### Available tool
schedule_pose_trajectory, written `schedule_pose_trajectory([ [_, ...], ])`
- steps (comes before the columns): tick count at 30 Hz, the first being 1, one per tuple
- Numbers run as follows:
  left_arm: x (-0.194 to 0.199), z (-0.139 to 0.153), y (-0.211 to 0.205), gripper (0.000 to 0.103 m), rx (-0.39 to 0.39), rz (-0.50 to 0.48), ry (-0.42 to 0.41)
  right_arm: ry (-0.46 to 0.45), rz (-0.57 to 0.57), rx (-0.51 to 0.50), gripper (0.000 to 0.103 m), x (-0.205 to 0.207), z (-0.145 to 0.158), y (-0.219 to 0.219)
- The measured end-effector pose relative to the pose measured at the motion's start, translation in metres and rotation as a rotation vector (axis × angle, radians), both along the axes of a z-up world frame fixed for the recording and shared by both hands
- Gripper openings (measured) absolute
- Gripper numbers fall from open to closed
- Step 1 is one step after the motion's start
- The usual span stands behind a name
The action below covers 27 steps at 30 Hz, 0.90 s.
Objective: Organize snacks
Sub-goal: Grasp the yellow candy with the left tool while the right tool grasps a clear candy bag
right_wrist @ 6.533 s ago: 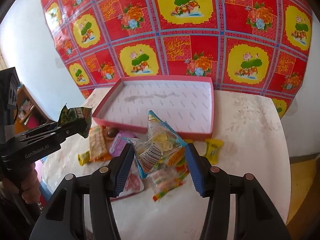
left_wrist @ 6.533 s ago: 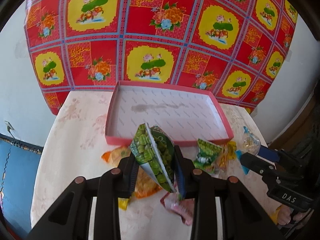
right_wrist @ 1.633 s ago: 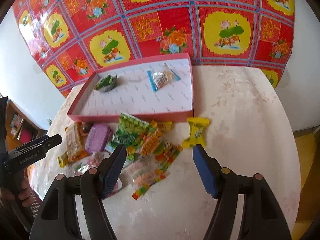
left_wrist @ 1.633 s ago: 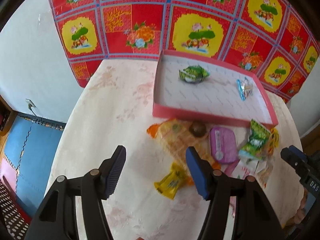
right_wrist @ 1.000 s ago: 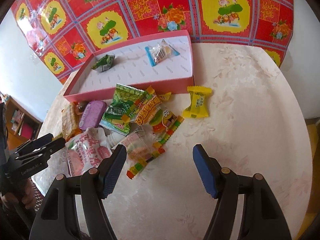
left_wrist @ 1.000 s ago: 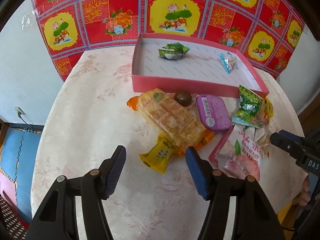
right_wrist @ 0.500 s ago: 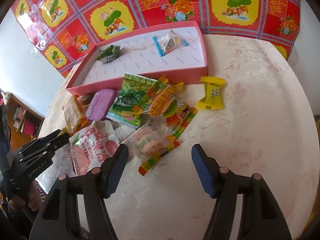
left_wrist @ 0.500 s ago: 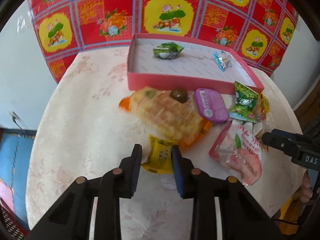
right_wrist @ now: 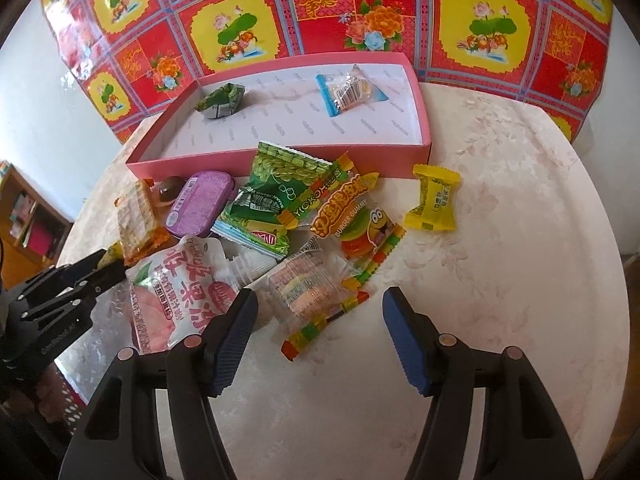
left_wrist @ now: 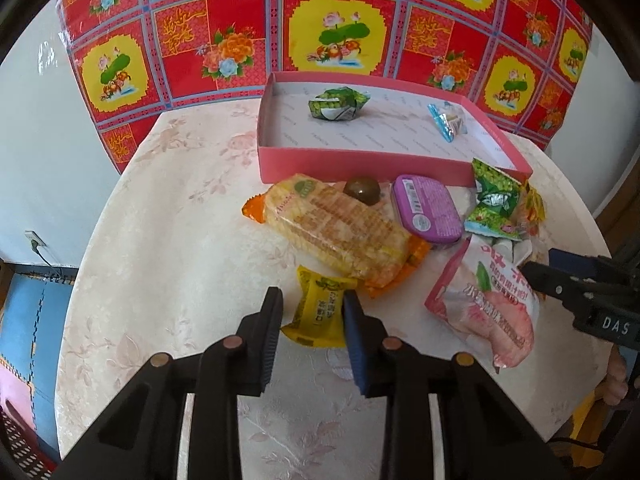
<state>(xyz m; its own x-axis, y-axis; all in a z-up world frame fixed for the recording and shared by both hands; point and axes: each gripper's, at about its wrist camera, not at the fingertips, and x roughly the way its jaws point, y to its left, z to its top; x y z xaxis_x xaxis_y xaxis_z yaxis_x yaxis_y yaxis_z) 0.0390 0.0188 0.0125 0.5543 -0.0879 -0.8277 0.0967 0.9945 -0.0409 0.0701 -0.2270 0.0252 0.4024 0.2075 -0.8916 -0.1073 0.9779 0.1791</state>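
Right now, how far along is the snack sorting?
Early. Only two snacks lie in the pink box: a green packet and a clear blue-edged packet. The left claw straddles a yellow candy, not clearly clamped. The right claw is open over the gummy packets. The purple tin, pink pouch and others wait.

Box point(left_wrist: 360, 164): pink, shallow, open, at the far side of the table.
In box: crumpled green packet point(left_wrist: 338, 103) at the left, clear packet with blue edge point(left_wrist: 447, 120) at the right.
Yellow candy point(left_wrist: 320, 308): lies flat, nearest of the pile.
Second yellow candy point(right_wrist: 434, 203): alone, right of the pile.
Pile in front of box: orange cracker pack point(left_wrist: 336, 228), brown ball point(left_wrist: 363, 190), purple tin point(left_wrist: 426, 210), green bag point(right_wrist: 272, 200), gummy pack point(right_wrist: 356, 220), pink pouch point(left_wrist: 486, 304).
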Motion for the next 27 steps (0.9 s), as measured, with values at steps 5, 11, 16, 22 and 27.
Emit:
schedule_pose_trajectory([
  [5, 0.000, 0.000, 0.001, 0.031, -0.006, 0.005, -0.006, 0.016, -0.023, 0.049, 0.065, 0.002, 0.001, -0.004],
  [11, -0.002, 0.000, 0.004, 0.031, -0.017, 0.004, -0.006, 0.014, -0.042, 0.088, 0.049, -0.001, 0.002, -0.006],
  [16, -0.006, 0.004, 0.008, 0.031, -0.045, 0.008, -0.006, 0.015, -0.036, 0.118, 0.039, -0.007, 0.003, -0.007],
  [22, -0.011, 0.015, 0.012, 0.031, -0.061, 0.017, -0.028, 0.016, -0.027, 0.117, 0.038, -0.022, 0.005, -0.013],
  [27, -0.014, 0.023, 0.014, 0.031, -0.083, 0.018, -0.041, -0.007, -0.022, 0.122, 0.038, -0.031, 0.012, -0.018],
])
